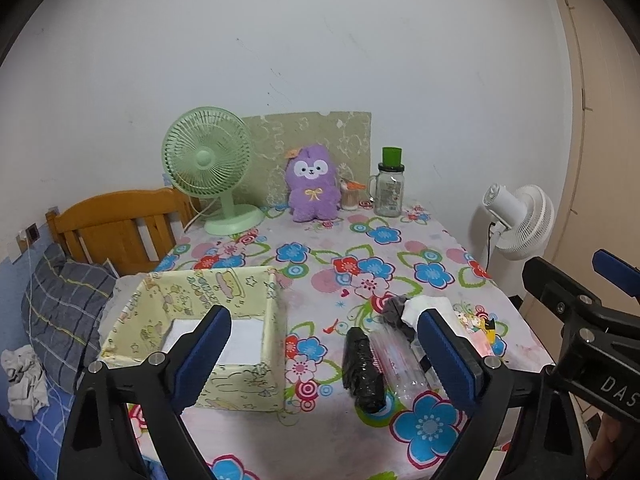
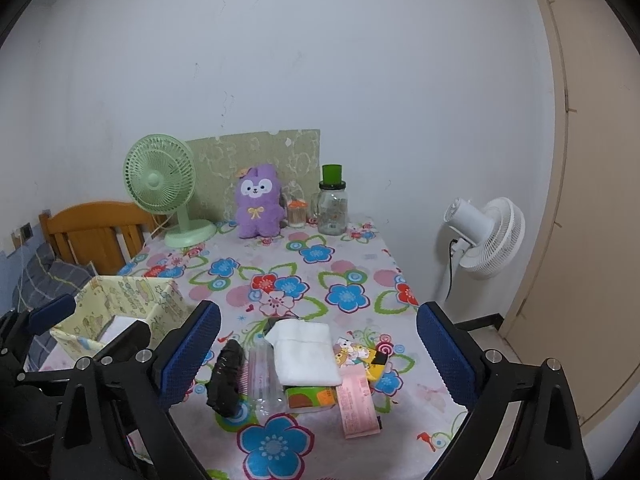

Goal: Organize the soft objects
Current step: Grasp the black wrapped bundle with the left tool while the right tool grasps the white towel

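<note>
Lying between wide-open, empty right tongs (image 2: 318, 356): white folded cloth (image 2: 304, 354); left tongs (image 1: 324, 354) likewise wide, empty

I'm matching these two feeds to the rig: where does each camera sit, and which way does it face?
Left wrist: on the left claw, looking across the floral table at the yellow fabric box; its open blue-padded fingers frame the view, and the right claw shows at the right edge.
Right wrist: on the right claw, above the white folded cloth; its own open fingers show, the left claw at the left.
Shared: purple plush, green fan, box, cloth.
</note>
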Action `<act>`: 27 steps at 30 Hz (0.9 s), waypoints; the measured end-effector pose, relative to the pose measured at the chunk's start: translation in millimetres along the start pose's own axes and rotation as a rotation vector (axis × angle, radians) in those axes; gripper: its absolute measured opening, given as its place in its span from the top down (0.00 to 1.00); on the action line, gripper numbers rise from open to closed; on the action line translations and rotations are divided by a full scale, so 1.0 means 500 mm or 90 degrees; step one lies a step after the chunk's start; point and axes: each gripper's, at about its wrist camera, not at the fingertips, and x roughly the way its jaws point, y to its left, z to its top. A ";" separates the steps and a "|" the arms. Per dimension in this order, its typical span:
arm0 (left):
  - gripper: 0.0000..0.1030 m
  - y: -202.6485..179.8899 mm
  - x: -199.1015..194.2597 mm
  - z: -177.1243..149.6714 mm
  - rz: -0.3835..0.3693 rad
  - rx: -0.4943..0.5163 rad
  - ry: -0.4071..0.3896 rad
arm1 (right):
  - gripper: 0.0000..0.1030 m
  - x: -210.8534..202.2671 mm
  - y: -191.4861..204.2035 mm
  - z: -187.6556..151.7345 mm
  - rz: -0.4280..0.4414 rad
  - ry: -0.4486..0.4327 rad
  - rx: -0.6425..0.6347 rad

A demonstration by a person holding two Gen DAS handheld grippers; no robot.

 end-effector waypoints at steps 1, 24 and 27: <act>0.08 -0.003 0.007 -0.001 -0.002 0.000 0.004 | 0.03 0.005 -0.002 0.000 -0.003 0.002 0.001; 0.17 -0.062 0.146 -0.051 -0.034 0.015 0.112 | 0.05 0.164 -0.031 -0.057 0.013 0.096 -0.001; 0.18 -0.070 0.162 -0.057 -0.036 0.023 0.123 | 0.05 0.184 -0.029 -0.064 0.016 0.108 -0.003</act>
